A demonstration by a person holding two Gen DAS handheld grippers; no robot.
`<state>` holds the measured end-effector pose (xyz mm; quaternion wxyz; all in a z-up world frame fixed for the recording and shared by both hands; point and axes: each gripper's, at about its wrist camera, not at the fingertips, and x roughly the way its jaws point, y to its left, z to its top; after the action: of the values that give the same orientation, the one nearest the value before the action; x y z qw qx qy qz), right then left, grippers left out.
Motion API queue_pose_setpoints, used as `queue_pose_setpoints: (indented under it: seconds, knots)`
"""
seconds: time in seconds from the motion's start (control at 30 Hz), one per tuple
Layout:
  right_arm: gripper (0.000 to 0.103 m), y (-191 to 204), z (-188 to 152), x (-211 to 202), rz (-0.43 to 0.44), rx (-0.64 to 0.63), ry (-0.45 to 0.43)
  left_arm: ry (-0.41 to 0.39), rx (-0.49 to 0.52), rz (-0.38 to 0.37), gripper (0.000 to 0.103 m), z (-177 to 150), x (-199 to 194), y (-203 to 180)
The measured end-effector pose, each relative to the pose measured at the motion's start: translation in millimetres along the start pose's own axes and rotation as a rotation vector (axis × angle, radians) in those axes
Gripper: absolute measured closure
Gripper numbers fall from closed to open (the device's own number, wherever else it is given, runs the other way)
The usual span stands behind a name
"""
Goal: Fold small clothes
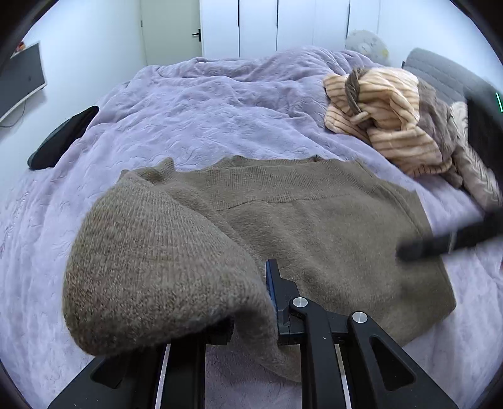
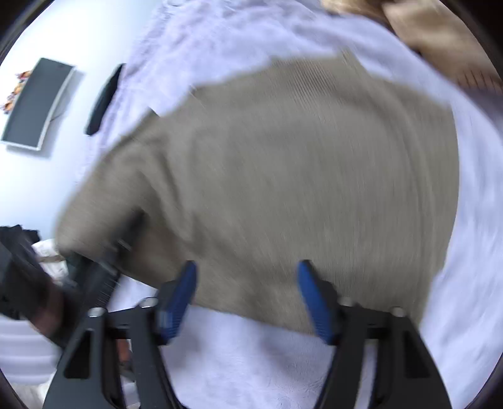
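A brown knitted sweater point(image 1: 314, 226) lies spread on the lilac bedspread point(image 1: 204, 107). My left gripper point(image 1: 264, 283) is shut on a fold of the sweater; the lifted cloth point(image 1: 157, 267) drapes over its left finger and hides it. My right gripper point(image 2: 246, 277) is open and empty, its blue pads point(image 2: 314, 302) just above the sweater's near edge point(image 2: 283, 188). The right wrist view is blurred by motion. The right gripper shows as a dark blur point(image 1: 440, 242) in the left wrist view. The left gripper shows at the left point(image 2: 103, 267) in the right wrist view.
A heap of striped beige and brown clothes point(image 1: 386, 116) lies at the far right of the bed. A dark flat object point(image 1: 63, 138) rests at the bed's left edge. A monitor point(image 1: 19, 81) hangs on the left wall. White wardrobe doors point(image 1: 283, 25) stand behind.
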<state>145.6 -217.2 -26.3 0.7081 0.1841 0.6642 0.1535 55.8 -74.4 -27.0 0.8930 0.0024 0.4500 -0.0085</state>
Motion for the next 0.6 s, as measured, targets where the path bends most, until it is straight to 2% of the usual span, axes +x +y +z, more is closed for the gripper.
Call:
queue_pose_setpoints:
  seconds: [0.1,0.23,0.3,0.47,0.57,0.6]
  knots:
    - [0.016,31,42,-13,0.043,-0.090,0.040,0.009,0.030,0.016,0.085,-6,3,-4]
    - [0.014,105,93,8,0.094,-0.236,0.185,0.010,0.098,0.036,0.085,-10,6,-15]
    - [0.014,148,111,36,0.045,-0.328,0.321,0.010,0.124,0.045,0.085,-14,7,-19]
    - [0.014,218,126,95,-0.075,-0.487,0.492,0.016,0.160,0.055,0.085,-19,11,-28]
    - [0.014,243,119,128,-0.128,-0.557,0.590,0.014,0.195,0.063,0.085,-22,13,-32]
    - [0.014,255,118,144,-0.173,-0.592,0.618,0.015,0.205,0.065,0.085,-22,14,-33]
